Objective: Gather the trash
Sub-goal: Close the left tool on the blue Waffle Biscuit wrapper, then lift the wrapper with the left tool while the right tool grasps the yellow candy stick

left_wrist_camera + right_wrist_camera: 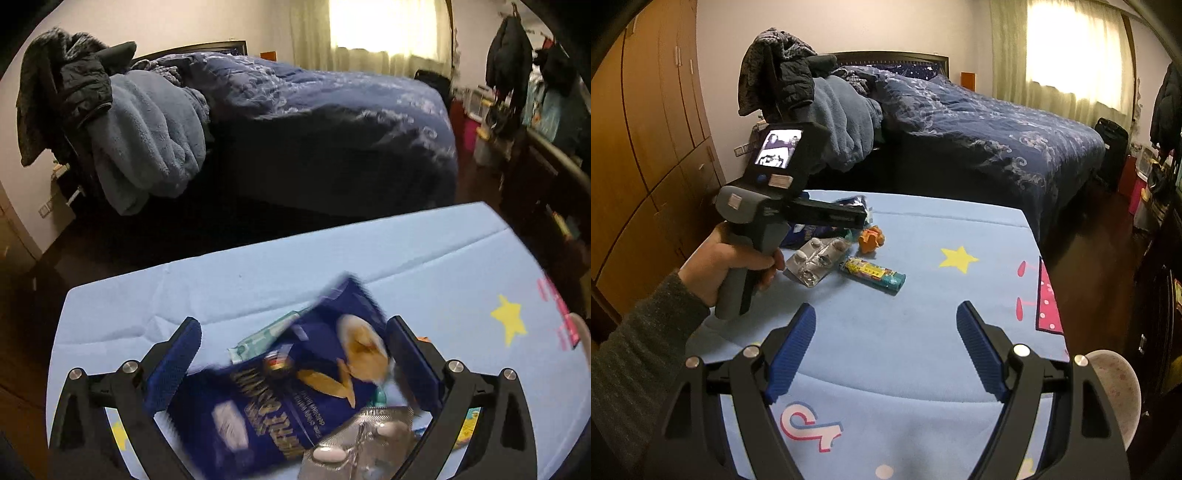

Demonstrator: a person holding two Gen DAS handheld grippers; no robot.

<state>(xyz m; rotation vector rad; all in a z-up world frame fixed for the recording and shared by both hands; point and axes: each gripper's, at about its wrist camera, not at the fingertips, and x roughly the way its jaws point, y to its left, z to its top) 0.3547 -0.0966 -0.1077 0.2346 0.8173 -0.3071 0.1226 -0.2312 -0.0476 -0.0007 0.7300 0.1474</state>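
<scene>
A dark blue chip bag (295, 387) lies motion-blurred between the wide-apart jaws of my left gripper (293, 321); neither pad visibly presses on it. A silver pill blister pack (362, 439) sits in front of the bag and a green wrapper (266, 336) behind it. In the right wrist view a hand holds the left gripper (862, 218) over the bag (849, 201), beside the blister pack (816, 260), an orange crumpled scrap (871, 240) and a colourful wrapper (873, 275). My right gripper (886, 308) stands open over bare cloth, short of the trash.
The trash lies on a table under a light blue cloth (923, 332) with a yellow star (958, 258). A white round container (1115, 387) stands off the table's right edge. A bed with a dark blue quilt (314, 110) is beyond, and wooden wardrobes (646, 147) are at left.
</scene>
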